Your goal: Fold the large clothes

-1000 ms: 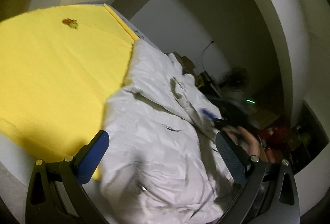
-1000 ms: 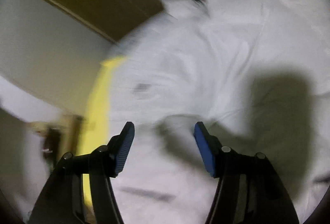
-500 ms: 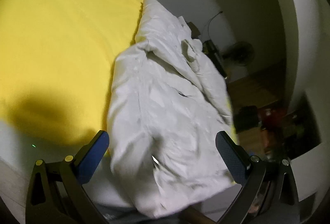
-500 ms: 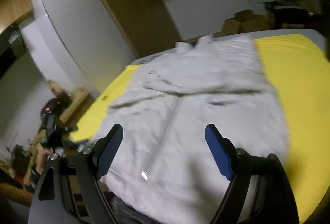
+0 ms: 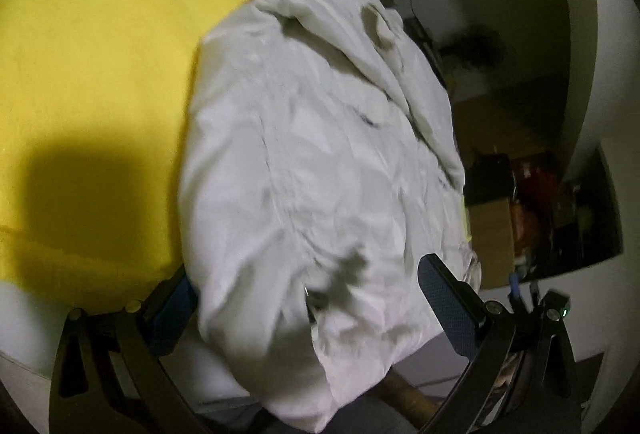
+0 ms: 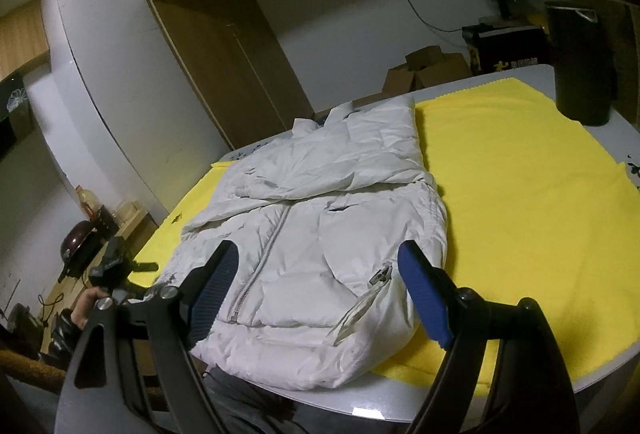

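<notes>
1. Presently, item: white padded jacket [image 6: 320,230], zip front up, lying on the yellow cloth [image 6: 520,194] over a grey table [image 6: 440,394]. Its hem overhangs the near table edge; the collar points to the far side. 1 sleeve is folded across the chest.

2. Long axis: hem to collar, running away from both cameras (roughly in line with the fingers in each view).

3. Right gripper [image 6: 324,294]: jaws wide apart, holding nothing, poised above the hem end. The zip and a side pocket lie between the 2 blue pads in this view; whether any pad touches fabric cannot be told.

4. Left gripper [image 5: 304,310]: jaws spread wide, empty, with the hem end of the jacket [image 5: 320,174] lying across the gap. The left pad is partly covered by fabric.

5. Nearer arm: judged about equal, both sitting at the hem end; the collar end lies well apart from either.

6. Hidden or unclear: the second sleeve (not traced in either view); the jacket's underside; the left view is motion-blurred and dim; a dark cylinder [image 6: 580,62] stands at the far right of the table, its kind unclear.
</notes>
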